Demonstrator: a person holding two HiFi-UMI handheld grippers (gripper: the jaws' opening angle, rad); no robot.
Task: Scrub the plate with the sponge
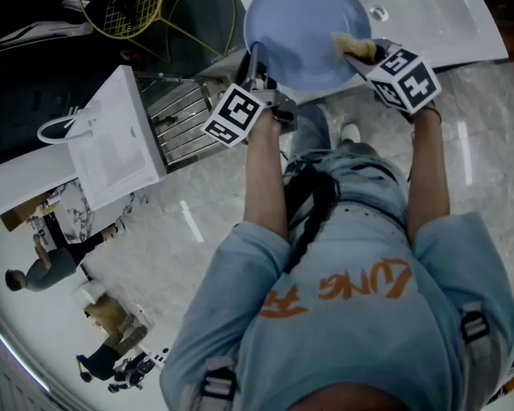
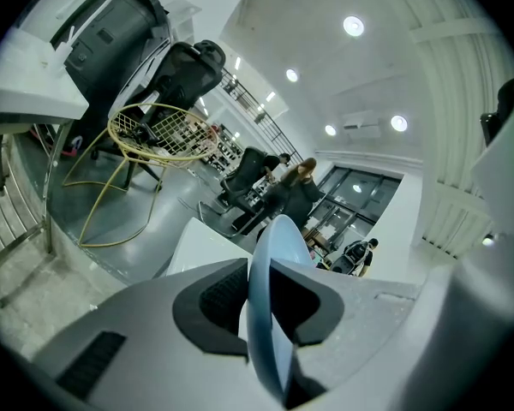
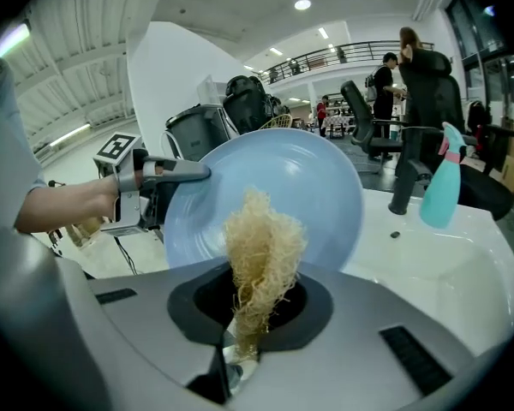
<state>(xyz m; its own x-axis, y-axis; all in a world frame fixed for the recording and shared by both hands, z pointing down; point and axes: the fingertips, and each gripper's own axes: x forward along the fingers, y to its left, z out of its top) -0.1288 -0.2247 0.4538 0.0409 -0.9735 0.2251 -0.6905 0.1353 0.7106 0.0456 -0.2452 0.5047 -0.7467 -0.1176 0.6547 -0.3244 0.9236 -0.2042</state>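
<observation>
Nearest, the right gripper (image 3: 255, 332) has its jaws clamped on the sponge (image 3: 261, 247), a coarse, straw-coloured, fibrous tuft. Its frayed tip stands close before the concave face of the plate (image 3: 317, 178); contact cannot be confirmed. The left gripper (image 2: 261, 315) pinches the smooth, round, pale-blue plate by its rim, jaws narrow, tilted above the glossy white sink (image 3: 450, 255). Judged progress: scrubbing barely begun, nearly all left.

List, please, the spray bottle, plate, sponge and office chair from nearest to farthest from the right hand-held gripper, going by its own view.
1. loofah sponge: pinched in the right hand-held gripper's jaws.
2. blue plate: just beyond, centre.
3. teal spray bottle: on the white sink, right.
4. black office chair: behind the sink, upper right.
</observation>
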